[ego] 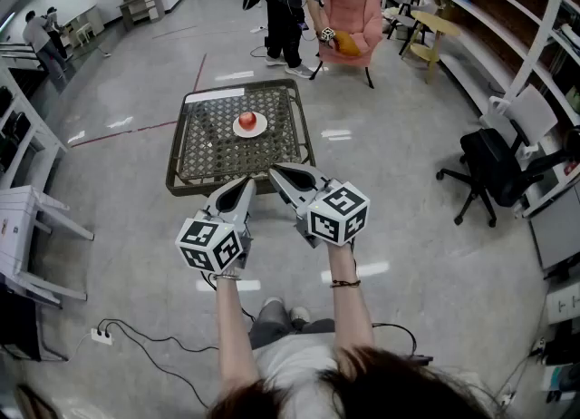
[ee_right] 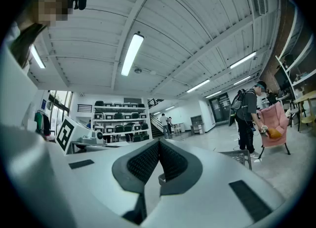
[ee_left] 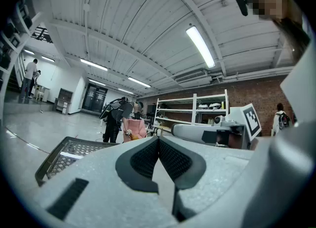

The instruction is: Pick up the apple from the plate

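Observation:
A red apple (ego: 246, 121) rests on a small white plate (ego: 257, 131) in the middle of a low dark mesh table (ego: 207, 152). Both grippers are held level in front of me, just short of the table's near edge. My left gripper (ego: 247, 181) has its jaws pressed together with nothing between them; its own view shows the pads meeting at the tips (ee_left: 158, 138). My right gripper (ego: 275, 170) is shut and empty too, its tips (ee_right: 158, 142) touching. Neither gripper view shows the apple; the left one catches the table's corner (ee_left: 54, 159).
A person in black (ego: 288, 9) stands beyond the table beside a pink armchair (ego: 352, 23). A black office chair (ego: 494, 169) and shelving sit at the right. White racks (ego: 27, 227) stand at the left. A cable (ego: 149, 349) runs across the floor near my feet.

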Demonstrator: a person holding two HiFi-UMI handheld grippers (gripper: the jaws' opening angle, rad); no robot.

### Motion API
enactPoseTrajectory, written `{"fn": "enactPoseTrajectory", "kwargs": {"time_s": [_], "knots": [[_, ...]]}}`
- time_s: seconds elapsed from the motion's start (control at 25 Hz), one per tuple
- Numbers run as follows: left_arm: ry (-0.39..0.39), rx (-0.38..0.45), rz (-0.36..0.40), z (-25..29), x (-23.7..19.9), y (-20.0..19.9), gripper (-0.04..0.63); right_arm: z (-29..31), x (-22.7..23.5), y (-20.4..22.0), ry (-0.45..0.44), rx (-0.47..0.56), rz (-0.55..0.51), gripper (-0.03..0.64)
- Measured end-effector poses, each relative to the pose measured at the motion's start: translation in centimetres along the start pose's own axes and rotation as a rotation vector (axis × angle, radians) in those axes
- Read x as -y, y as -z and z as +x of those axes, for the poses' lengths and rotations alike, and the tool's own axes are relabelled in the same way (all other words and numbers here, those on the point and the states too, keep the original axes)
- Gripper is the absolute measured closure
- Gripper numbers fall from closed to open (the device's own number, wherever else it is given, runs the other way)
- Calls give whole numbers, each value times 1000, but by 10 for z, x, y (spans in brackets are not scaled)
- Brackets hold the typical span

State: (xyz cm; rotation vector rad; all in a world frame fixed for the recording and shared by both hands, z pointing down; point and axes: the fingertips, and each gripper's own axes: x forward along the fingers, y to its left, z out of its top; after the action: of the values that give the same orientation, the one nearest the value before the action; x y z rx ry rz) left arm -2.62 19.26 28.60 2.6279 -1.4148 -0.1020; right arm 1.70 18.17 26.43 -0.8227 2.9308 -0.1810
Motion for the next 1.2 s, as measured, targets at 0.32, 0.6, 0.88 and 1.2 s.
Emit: {"fn": "enactPoseTrajectory", "kwargs": {"time_s": [0.32,0.6,0.88,1.2], "knots": [[6,-9,-3,7,-5,2,584,4,6,4,2,-7,1,607],[30,-18,-8,11,-4,4,584,5,1,0,-50,16,54,607],[24,-31,-19,8,-2,11,584,1,3,7,-56,-4,62,607],[-18,-53,-52,-5,-20,25,584,14,0,23,-67,-17,94,607]]}}
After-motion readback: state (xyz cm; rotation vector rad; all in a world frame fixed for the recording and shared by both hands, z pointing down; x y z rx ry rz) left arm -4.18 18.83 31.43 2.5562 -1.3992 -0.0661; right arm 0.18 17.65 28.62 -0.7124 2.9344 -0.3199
